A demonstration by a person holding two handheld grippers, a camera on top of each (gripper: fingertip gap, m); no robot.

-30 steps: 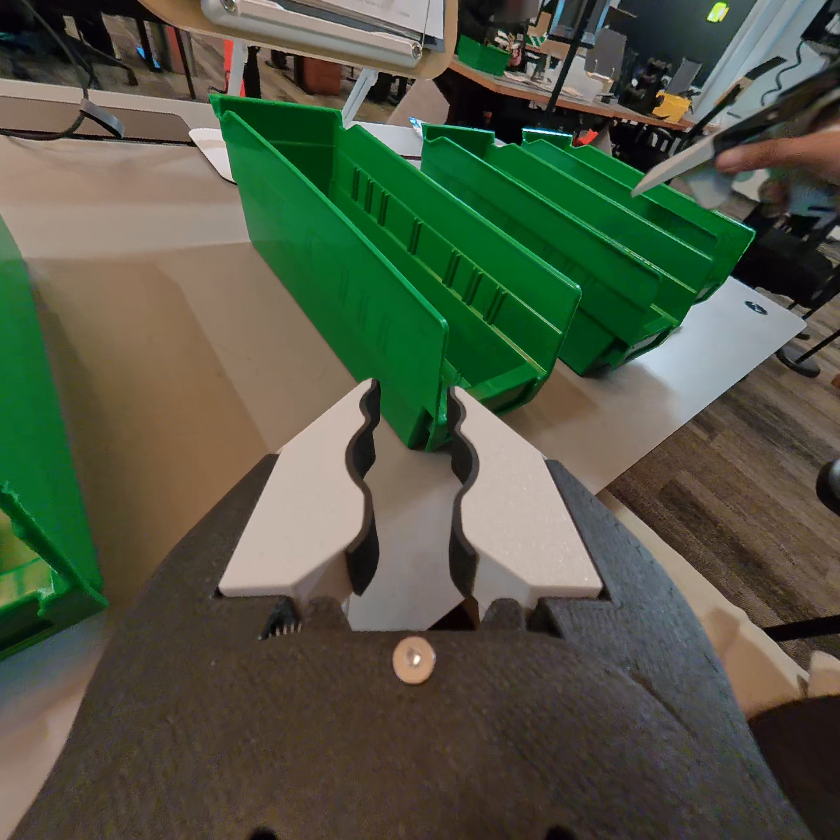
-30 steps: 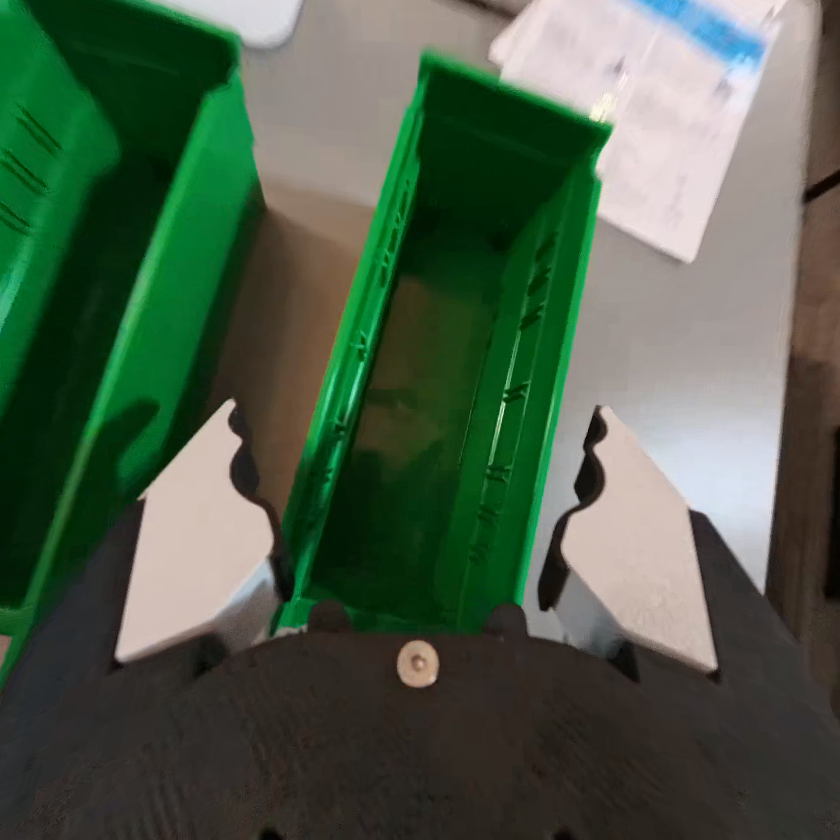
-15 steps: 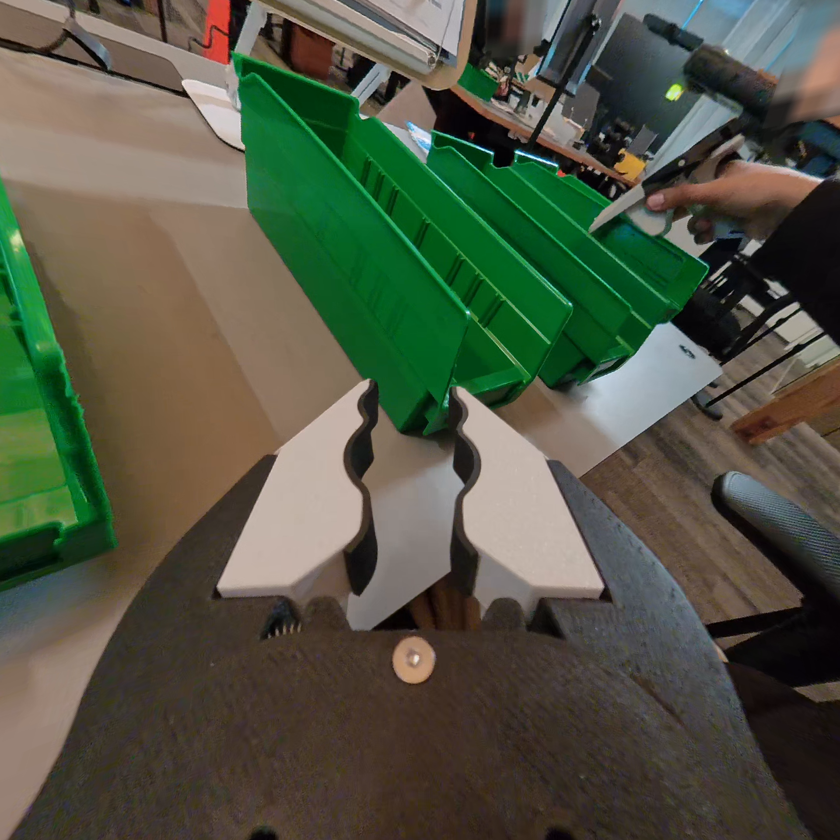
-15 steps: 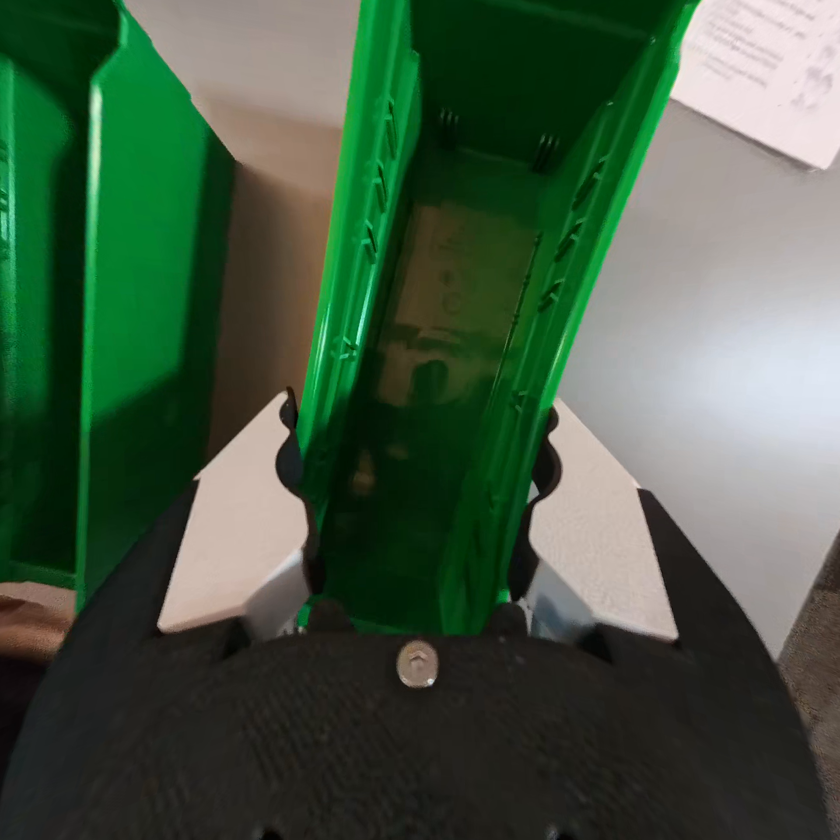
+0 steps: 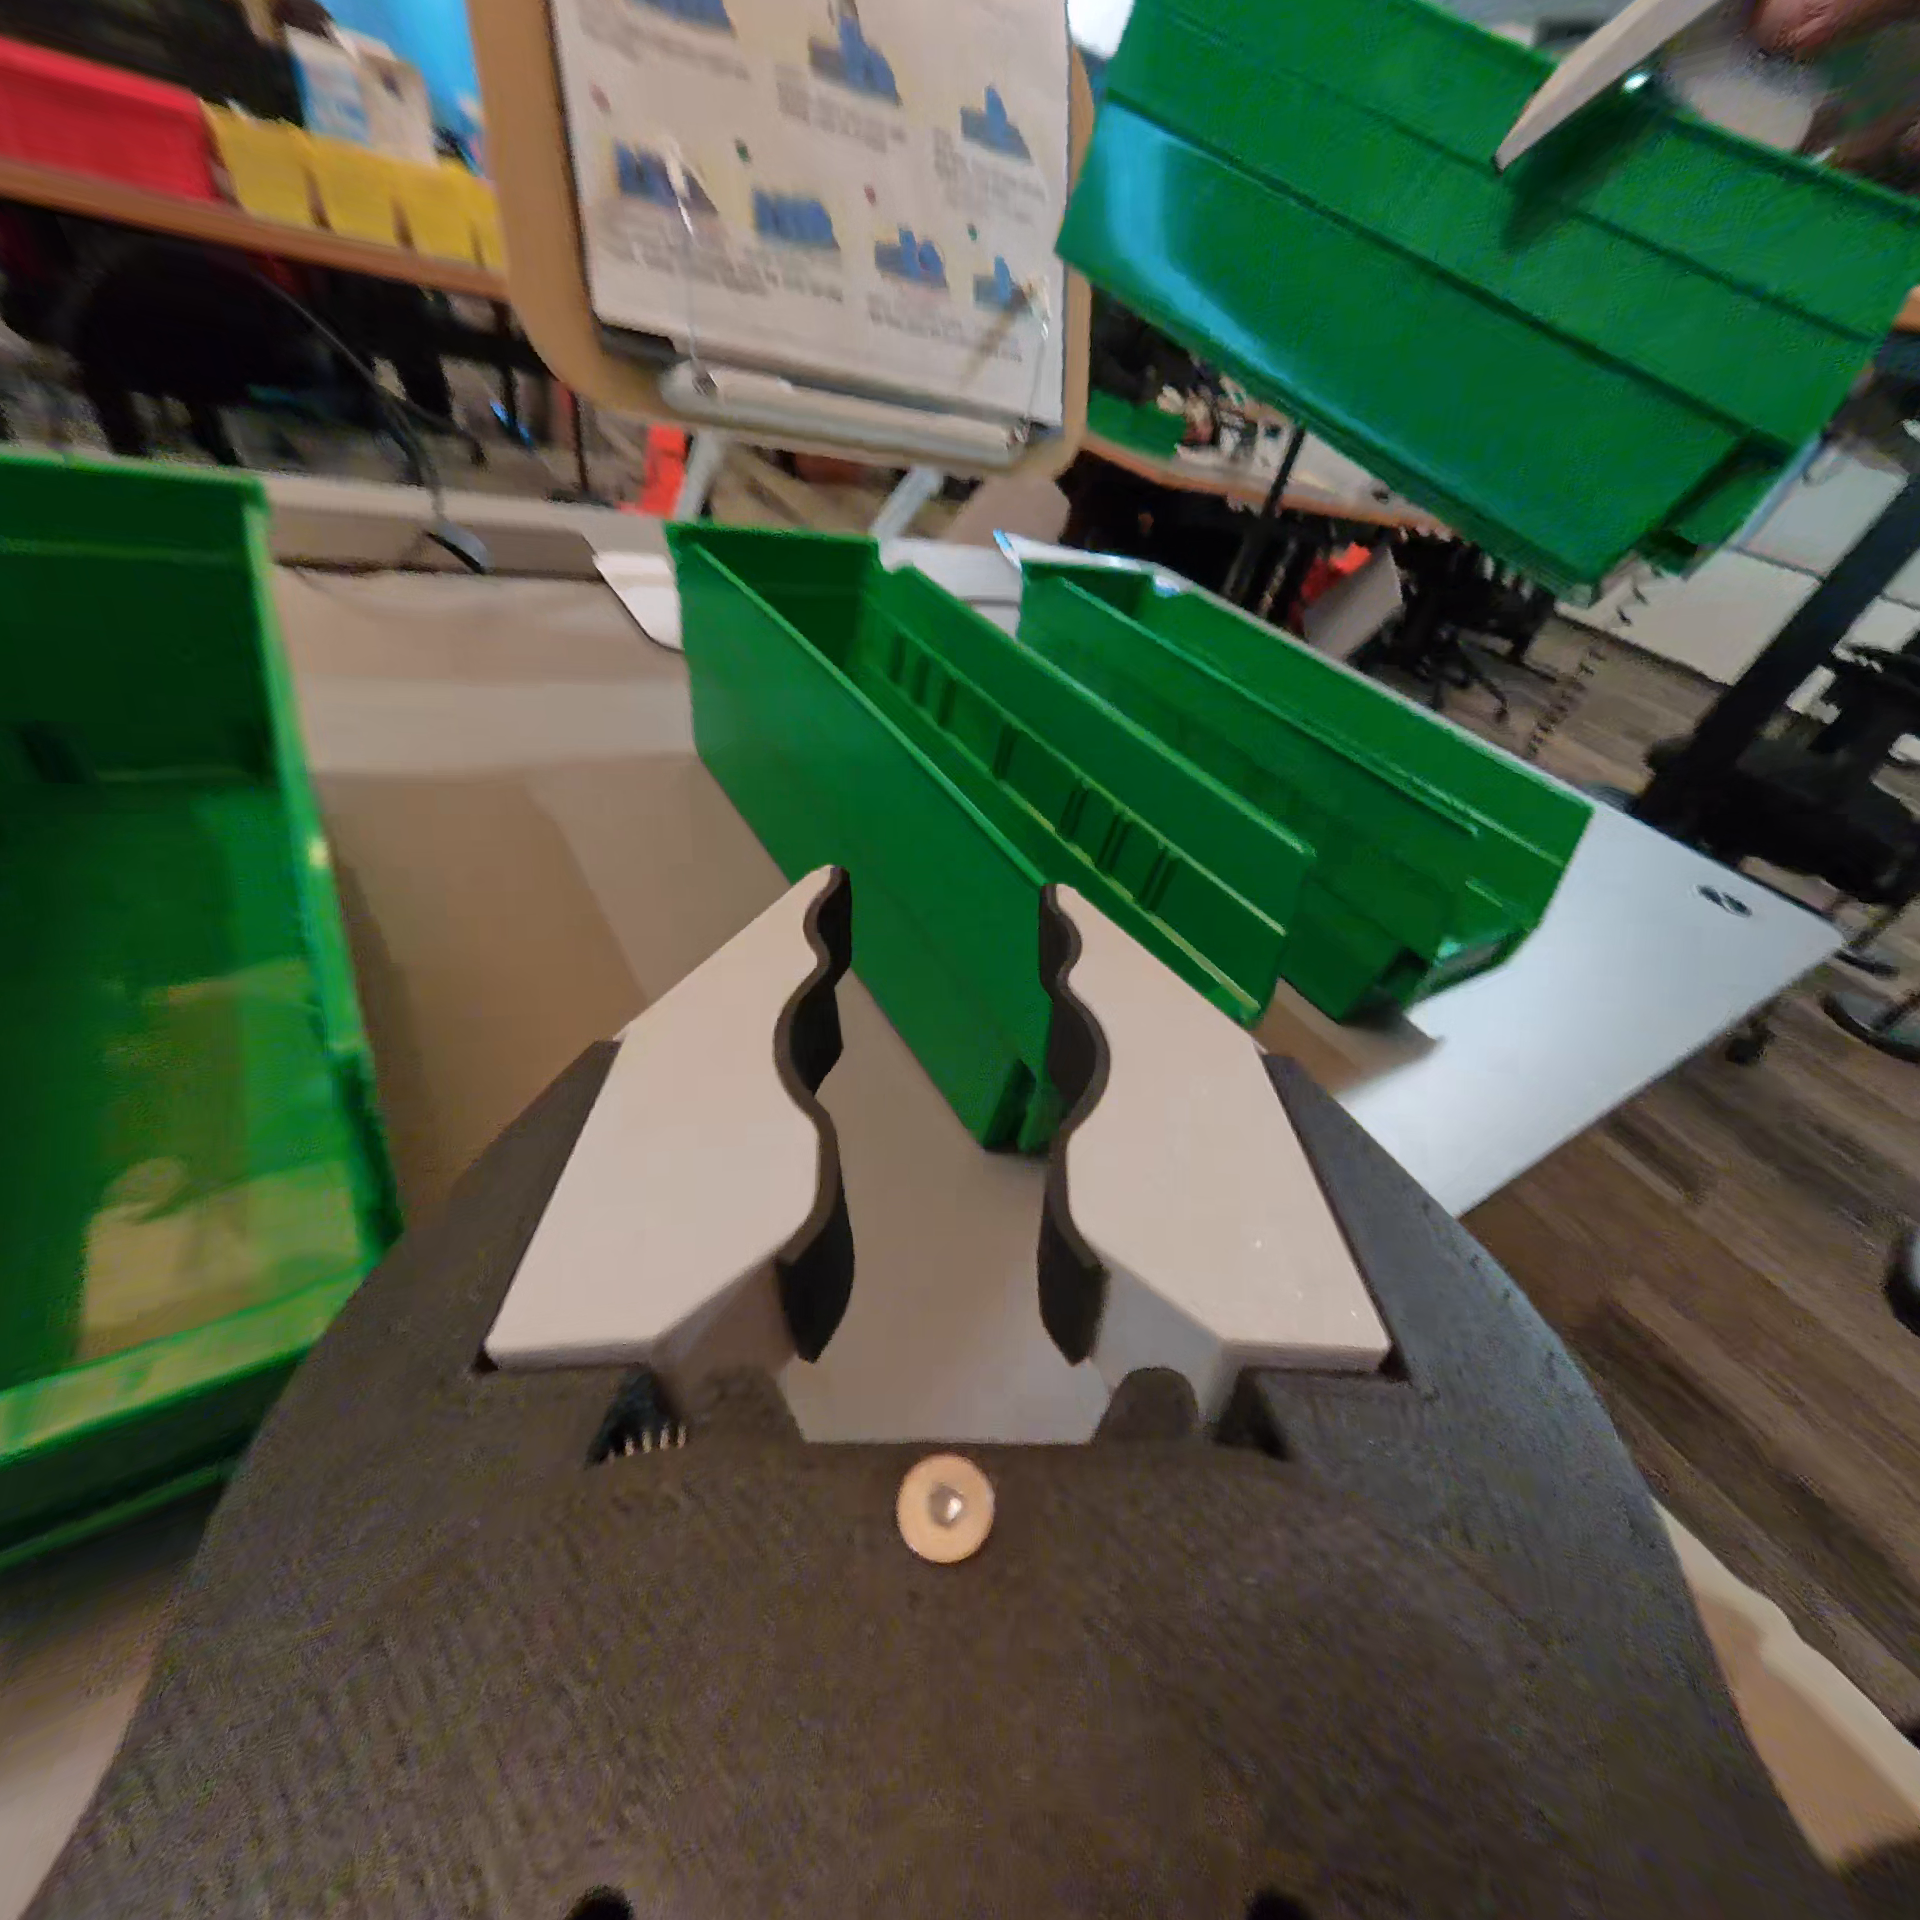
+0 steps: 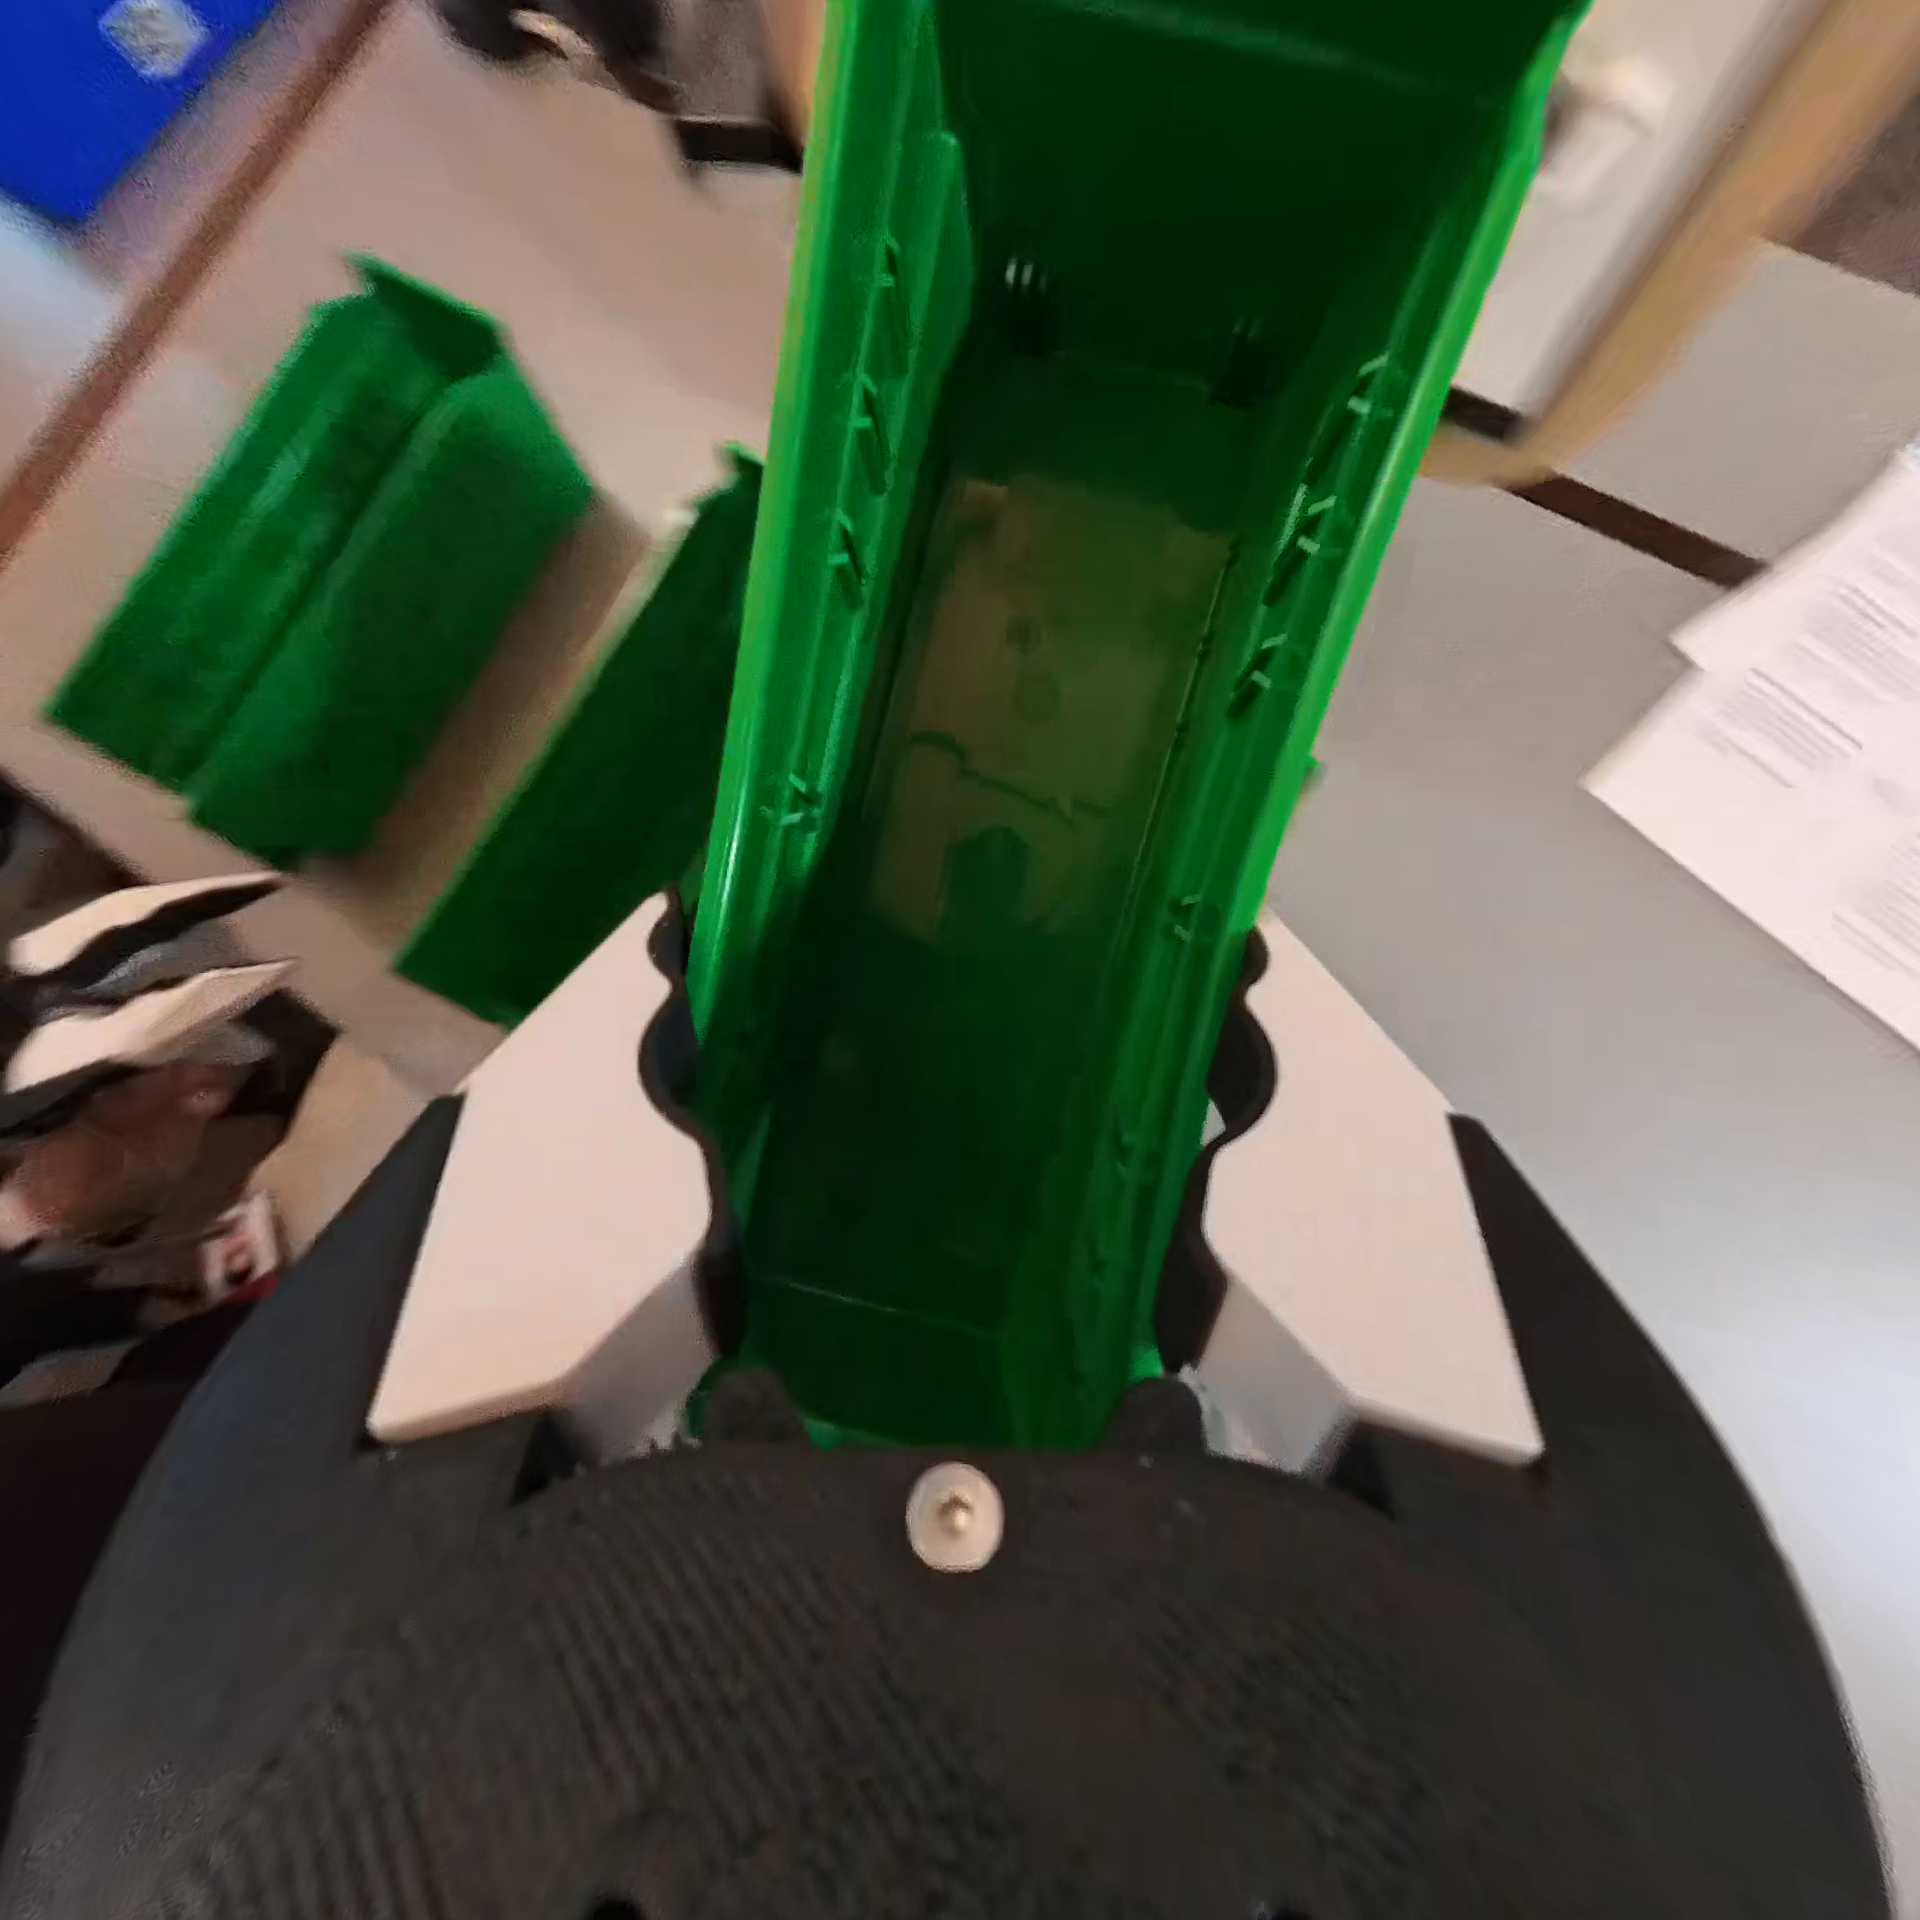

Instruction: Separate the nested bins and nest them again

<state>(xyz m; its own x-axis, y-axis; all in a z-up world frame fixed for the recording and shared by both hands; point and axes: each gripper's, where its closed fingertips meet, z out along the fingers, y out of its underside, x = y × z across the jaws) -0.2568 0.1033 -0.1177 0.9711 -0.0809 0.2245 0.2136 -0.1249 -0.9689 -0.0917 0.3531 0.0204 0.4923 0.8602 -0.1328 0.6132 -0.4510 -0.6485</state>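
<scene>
My right gripper (image 6: 961, 925) is shut across the near end of a long narrow green bin (image 6: 1049, 644) and holds it up in the air, open side towards the camera. In the left wrist view the same lifted bin (image 5: 1455, 291) hangs at the upper right, above the table. My left gripper (image 5: 940, 894) is open, low over the table, with the near corner of another narrow green bin (image 5: 935, 769) standing between its fingertips, close to the right finger (image 5: 1195, 1143). The fingers do not clamp it. My left gripper also shows in the right wrist view (image 6: 135, 987).
A further narrow green bin (image 5: 1351, 748) lies to the right on the table (image 5: 1610, 987). A wide green bin (image 5: 156, 935) lies at the left. A clipboard stand (image 5: 821, 208) rises behind, and paper sheets (image 6: 1818, 748) lie on the table. The table's right edge drops to wood floor (image 5: 1714, 1247).
My right gripper closed on the narrow bin and lifted it well above the table. My left gripper moved forward, so the middle bin's near corner now sits between its fingers.
</scene>
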